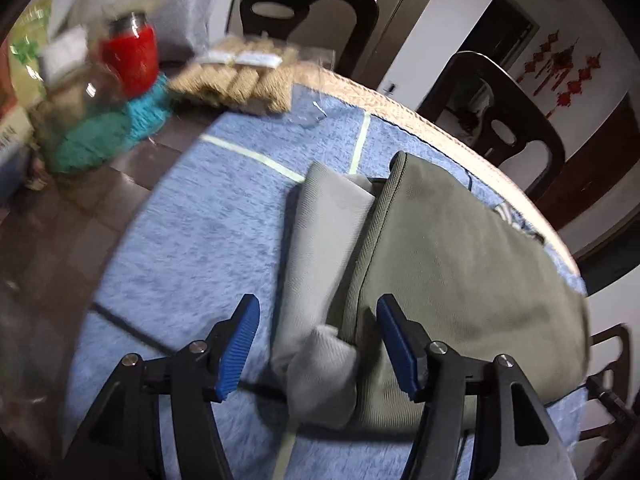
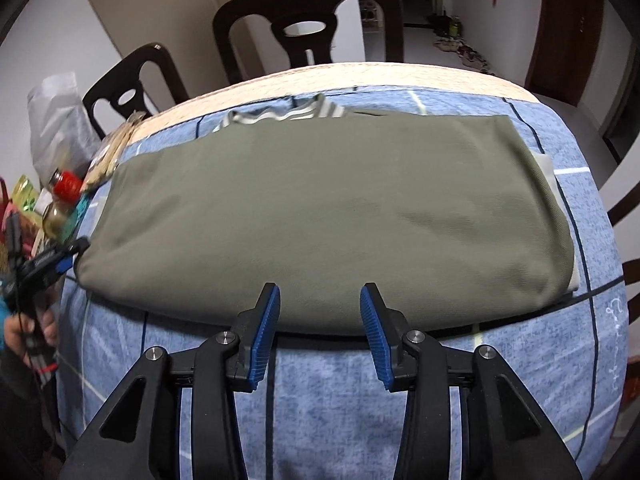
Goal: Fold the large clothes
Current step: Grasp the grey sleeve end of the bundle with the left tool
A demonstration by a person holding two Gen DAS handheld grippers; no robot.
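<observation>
My olive green garment (image 2: 320, 216) lies folded on the blue checked cloth (image 2: 440, 400) covering the counter (image 2: 360, 74). Dark chairs (image 2: 308, 20) stand behind it, and a red-lidded jar (image 1: 132, 56) sits among clutter at the end. Both my left hand-held gripper (image 1: 318, 344) and right hand-held gripper (image 2: 320, 336) are spread, pinching nothing.

Olive-green garment (image 2: 320, 216) — folded into a flat rectangle — striped collar (image 2: 288, 114) at its far edge.

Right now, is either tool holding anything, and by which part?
Nothing is held. The left tool is open over the garment's folded end; the right tool is open at its near edge.
</observation>
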